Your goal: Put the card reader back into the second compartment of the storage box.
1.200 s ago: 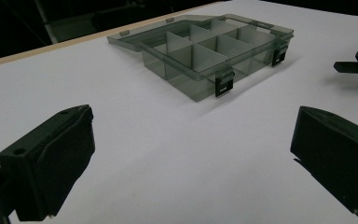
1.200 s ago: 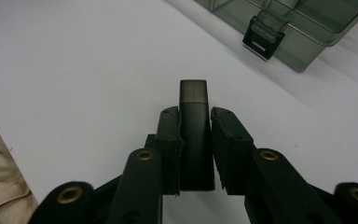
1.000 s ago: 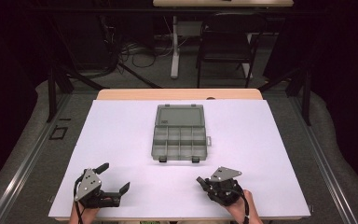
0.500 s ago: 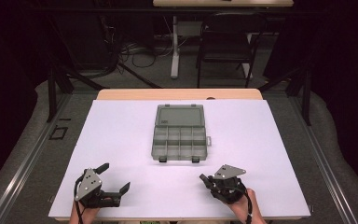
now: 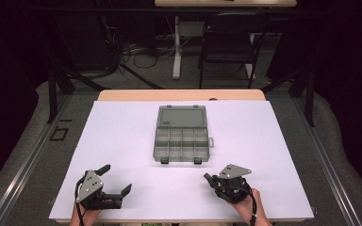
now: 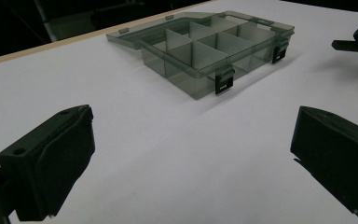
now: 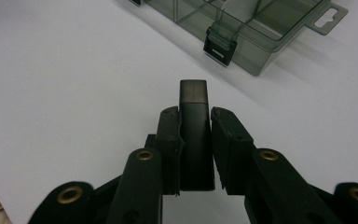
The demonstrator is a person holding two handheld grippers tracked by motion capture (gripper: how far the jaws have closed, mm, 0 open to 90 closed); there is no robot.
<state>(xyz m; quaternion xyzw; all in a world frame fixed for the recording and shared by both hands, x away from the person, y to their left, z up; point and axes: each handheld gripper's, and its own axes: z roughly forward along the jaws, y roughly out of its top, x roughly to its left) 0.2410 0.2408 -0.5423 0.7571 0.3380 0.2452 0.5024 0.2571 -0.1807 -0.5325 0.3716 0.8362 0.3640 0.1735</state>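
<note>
My left gripper [image 5: 104, 184] and right gripper [image 5: 222, 181] are matte black, each topped with a grey three-cornered plate; brass-ringed screw holes mark the right's arms, black cables trail back.

A white-topped table [image 5: 122, 141] stands on grey floor [image 5: 23, 155]; a dark chair [image 5: 226, 47] beyond.

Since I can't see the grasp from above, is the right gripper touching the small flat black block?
Touching: in the right gripper view the right gripper is shut with both pads pressed against the black block.
</note>
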